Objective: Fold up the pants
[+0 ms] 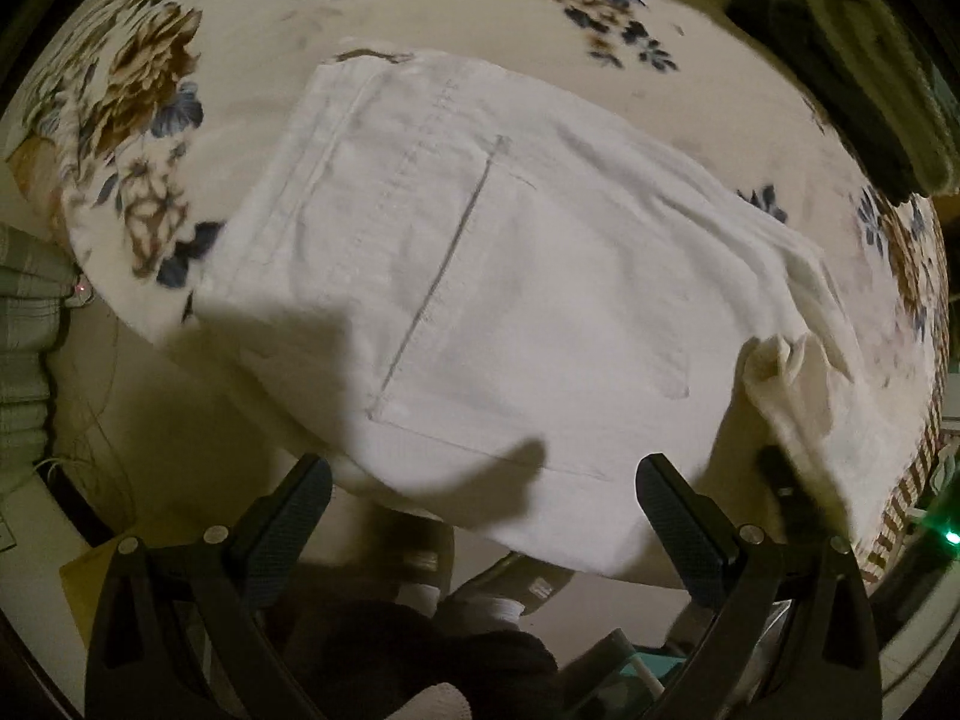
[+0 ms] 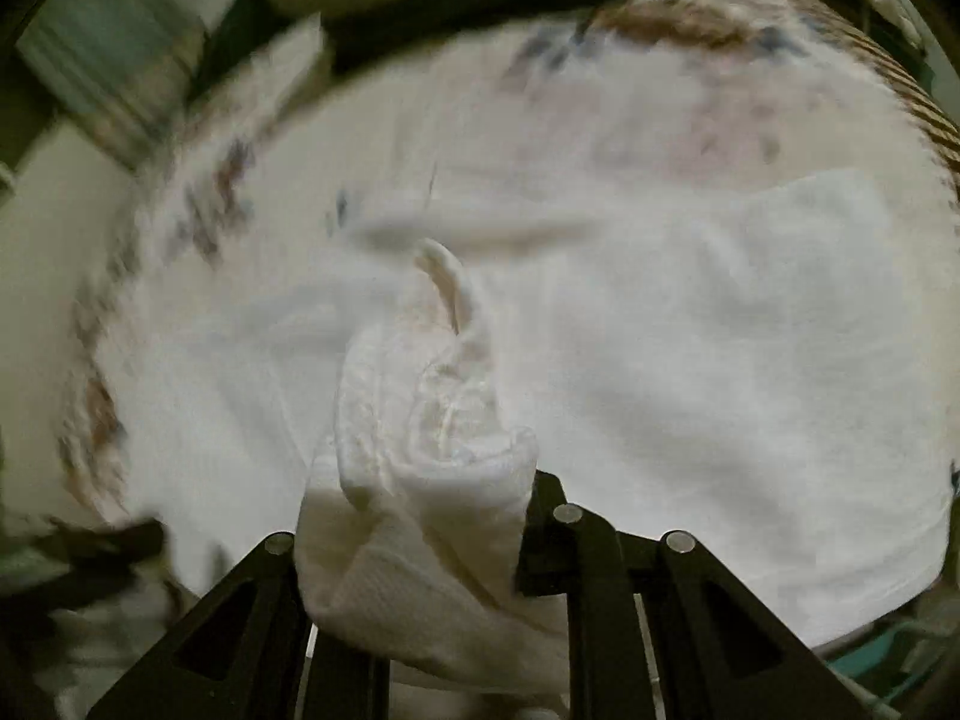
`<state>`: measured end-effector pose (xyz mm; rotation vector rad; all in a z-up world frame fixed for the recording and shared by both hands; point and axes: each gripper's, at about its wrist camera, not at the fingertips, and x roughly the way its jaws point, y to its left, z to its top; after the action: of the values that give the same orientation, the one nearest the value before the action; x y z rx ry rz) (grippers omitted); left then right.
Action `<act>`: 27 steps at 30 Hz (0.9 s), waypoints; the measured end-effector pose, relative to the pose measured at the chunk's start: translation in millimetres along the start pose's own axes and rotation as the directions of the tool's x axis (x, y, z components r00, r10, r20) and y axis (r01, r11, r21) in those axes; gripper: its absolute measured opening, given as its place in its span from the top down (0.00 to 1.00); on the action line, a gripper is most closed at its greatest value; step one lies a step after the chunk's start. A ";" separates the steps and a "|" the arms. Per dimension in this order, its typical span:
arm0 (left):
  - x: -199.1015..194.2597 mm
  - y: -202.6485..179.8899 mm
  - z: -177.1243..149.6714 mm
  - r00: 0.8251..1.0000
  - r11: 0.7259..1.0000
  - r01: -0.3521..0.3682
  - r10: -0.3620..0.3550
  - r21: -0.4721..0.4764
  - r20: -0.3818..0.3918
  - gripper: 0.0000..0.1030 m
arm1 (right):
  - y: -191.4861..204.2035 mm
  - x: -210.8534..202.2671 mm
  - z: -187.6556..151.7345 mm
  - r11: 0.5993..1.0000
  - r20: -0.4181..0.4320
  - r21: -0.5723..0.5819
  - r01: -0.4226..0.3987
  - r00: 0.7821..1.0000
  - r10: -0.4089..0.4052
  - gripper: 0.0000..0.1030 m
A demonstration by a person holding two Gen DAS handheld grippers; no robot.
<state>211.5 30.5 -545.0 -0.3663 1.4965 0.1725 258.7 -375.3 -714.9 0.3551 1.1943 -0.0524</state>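
Black fingers (image 1: 282,528) of the left gripper (image 1: 480,516) fill the bottom of the left wrist view, spread wide with nothing between them, hovering over the near edge of the white pants (image 1: 468,276). Those pants lie spread on a round table covered by a floral cloth (image 1: 138,90), a back pocket with a dark stitched seam facing up. At the right side of that view a bunched fold of the fabric rises toward the blurred, dark right gripper (image 1: 792,492).

From the right wrist view, the right gripper (image 2: 420,516) is clenched on a thick wad of the pants (image 2: 420,420), which bulges up between its fingers and hides their tips; much of this view is motion-blurred.

A dark green and pale bundle (image 1: 852,60) sits on the far right edge of the table, well apart from the pants. Below the table edge, shoes (image 1: 480,588) stand on the floor, and a green light (image 1: 951,537) glows at the right.
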 end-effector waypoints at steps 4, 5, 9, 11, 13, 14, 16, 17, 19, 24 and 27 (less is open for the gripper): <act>-10.6 -11.3 9.5 0.998 0.998 0.057 -0.058 0.031 0.032 0.00 | 14.6 7.9 -2.9 0.995 -0.120 -0.014 -0.097 0.988 0.094 0.33; -13.0 -18.0 12.9 0.996 0.996 0.072 -0.074 0.045 0.042 0.00 | 13.9 3.0 -1.2 0.992 -0.144 -0.007 -0.130 0.981 0.127 0.31; -11.9 -55.3 23.1 0.991 0.986 0.128 -0.132 0.103 0.035 0.00 | -14.6 -39.2 3.2 0.978 -0.129 0.068 -0.196 0.971 0.203 0.25; -0.9 -77.2 24.5 0.988 0.978 0.154 -0.155 0.138 -0.005 0.00 | -39.8 -54.1 2.8 0.983 -0.117 0.114 -0.146 0.980 0.159 0.24; 16.3 -104.6 23.1 0.991 0.974 0.136 -0.135 0.181 -0.022 0.00 | -70.3 -64.3 1.3 0.982 -0.102 0.174 -0.074 0.990 0.093 0.24; 25.5 -117.9 23.3 0.992 0.971 0.124 -0.119 0.202 -0.034 0.00 | -86.2 -68.2 0.3 0.978 -0.094 0.206 -0.040 0.994 0.060 0.24; 45.6 -139.7 22.5 0.994 0.964 0.101 -0.088 0.246 -0.063 0.12 | -117.5 -72.9 -0.7 0.965 -0.093 0.263 0.018 0.996 0.007 0.24; 54.5 -150.9 21.5 0.995 0.960 0.084 -0.067 0.269 -0.071 0.18 | -135.4 -75.3 -0.4 0.955 -0.091 0.293 0.045 0.996 -0.019 0.24; 64.9 -167.4 17.2 0.998 0.947 0.056 -0.042 0.316 -0.052 0.63 | -165.8 -79.5 1.0 0.939 -0.085 0.336 0.076 0.995 -0.050 0.24; 44.2 -176.5 10.3 0.996 0.929 0.068 -0.087 0.364 0.034 0.90 | -193.8 -81.4 1.4 0.931 -0.099 0.343 0.124 0.990 -0.096 0.24; 37.1 -164.2 16.8 0.995 0.942 0.067 -0.087 0.328 0.048 0.90 | -195.2 -76.5 5.6 0.936 -0.126 0.323 0.141 0.986 -0.106 0.24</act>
<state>285.0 -121.1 -559.7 -0.1499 1.4173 -0.1265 191.1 -572.4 -690.4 0.5834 1.3148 -0.3515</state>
